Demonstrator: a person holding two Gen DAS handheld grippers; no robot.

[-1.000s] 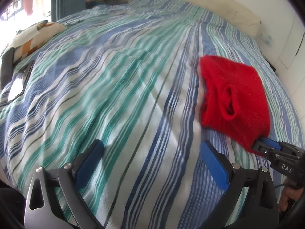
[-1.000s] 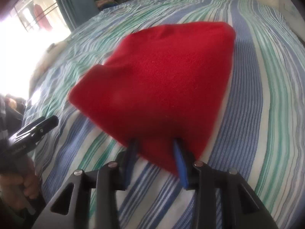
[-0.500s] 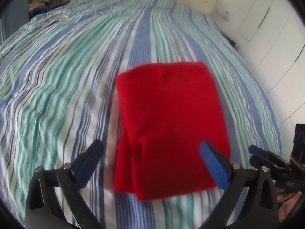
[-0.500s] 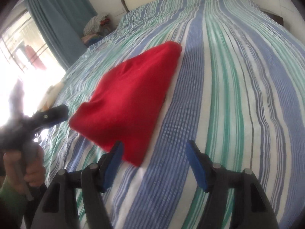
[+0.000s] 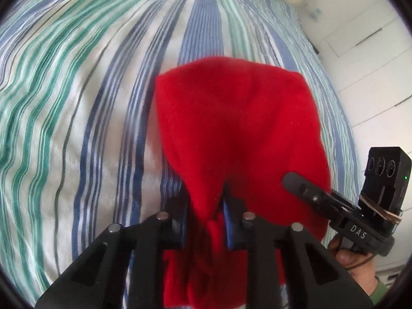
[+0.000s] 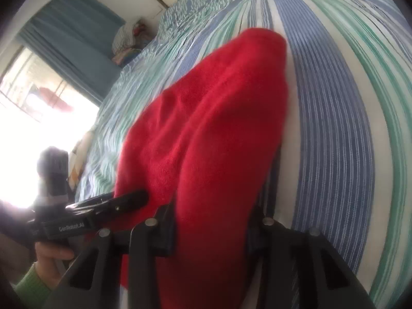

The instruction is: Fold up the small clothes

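A wide bed covered in a blue, green and white striped sheet (image 5: 77,97) fills both views, its stripes running away toward a pale headboard and white wall. In the right wrist view a blue curtain (image 6: 74,41) hangs beside a bright window at the left, with a small heap of mixed fabrics (image 6: 128,36) at the bed's far corner. A folded red fleece garment (image 5: 237,134) lies on the sheet, its far edge resting flat while its near edge is gathered up at the two tools. The left gripper (image 5: 206,211) has its black arms drawn together and is clamped on a bunched fold of that near edge, red cloth spilling down between and below its blue pads. The right gripper (image 6: 213,221) also holds the garment: thick red cloth fills the gap between its black arms, which press against it from both sides. In the left wrist view the right gripper's black tip (image 5: 301,182) touches the garment's right corner, with its camera block behind it.
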